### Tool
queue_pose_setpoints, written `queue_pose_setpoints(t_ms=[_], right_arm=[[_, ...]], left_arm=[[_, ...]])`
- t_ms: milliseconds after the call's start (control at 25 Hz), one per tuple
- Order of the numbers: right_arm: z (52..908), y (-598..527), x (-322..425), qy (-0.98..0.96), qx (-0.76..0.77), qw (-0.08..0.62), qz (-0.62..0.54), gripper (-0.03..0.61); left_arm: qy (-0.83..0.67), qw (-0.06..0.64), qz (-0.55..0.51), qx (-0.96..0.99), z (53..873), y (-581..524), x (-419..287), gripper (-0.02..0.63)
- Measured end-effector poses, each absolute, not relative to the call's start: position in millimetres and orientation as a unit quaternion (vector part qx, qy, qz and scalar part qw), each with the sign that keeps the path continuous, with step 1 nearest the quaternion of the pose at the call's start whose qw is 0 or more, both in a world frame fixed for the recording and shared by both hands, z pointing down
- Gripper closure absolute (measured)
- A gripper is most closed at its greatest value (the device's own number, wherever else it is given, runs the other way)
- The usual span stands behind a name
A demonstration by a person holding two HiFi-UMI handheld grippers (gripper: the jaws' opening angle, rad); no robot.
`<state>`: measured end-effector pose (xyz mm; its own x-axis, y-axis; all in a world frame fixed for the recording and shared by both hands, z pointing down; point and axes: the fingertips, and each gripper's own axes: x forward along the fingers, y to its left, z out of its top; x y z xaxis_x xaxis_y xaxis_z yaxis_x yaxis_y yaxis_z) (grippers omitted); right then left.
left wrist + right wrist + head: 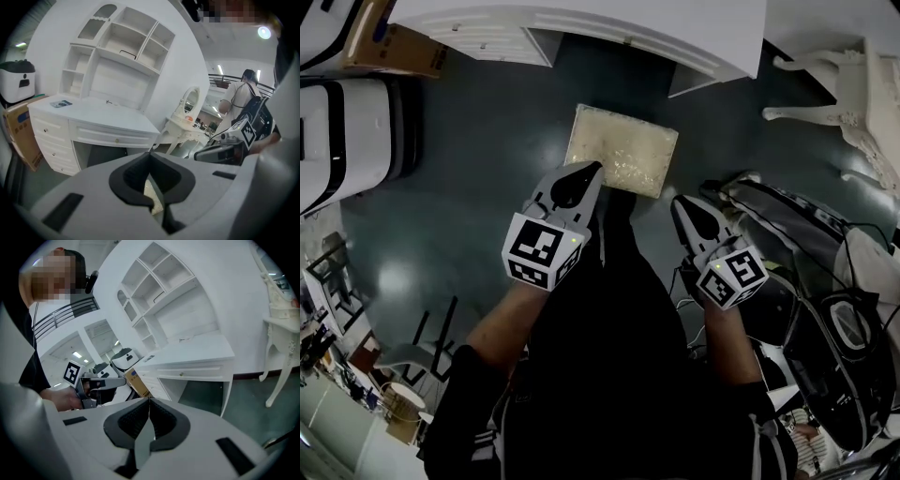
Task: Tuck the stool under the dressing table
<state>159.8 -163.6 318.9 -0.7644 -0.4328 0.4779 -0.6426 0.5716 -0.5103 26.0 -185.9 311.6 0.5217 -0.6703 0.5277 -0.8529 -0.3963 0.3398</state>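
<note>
Head view | stool (622, 150): squarish, cream, nubbly seat | dressing table (675, 23): smooth white

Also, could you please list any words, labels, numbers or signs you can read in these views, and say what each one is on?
Nothing here can actually be read.
Cardboard box: blue print on its side, too blurred to read.
Leaflet on the dressing table: too small to read.
Marker cube on the left gripper and on the right gripper: black-and-white square patterns, no letters or numbers.
</note>
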Motion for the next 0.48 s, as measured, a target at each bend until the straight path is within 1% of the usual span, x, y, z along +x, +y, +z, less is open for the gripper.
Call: queue_pose_setpoints(t_ms=[280, 480], right_arm=[[379.1, -173.1, 153.0, -0.867, 0.298, 0.163, 0.365, 0.558], [436.1, -170.9, 132.7, -0.861, 0.286, 0.165, 0.386, 0.558]], left_arm=[[-0.475, 0.309, 0.172, 0.806, 373.1, -194.8, 13.4, 0.607], [-0.474, 0.335, 0.186, 0.793, 440.5, -192.6, 2.6, 0.607]])
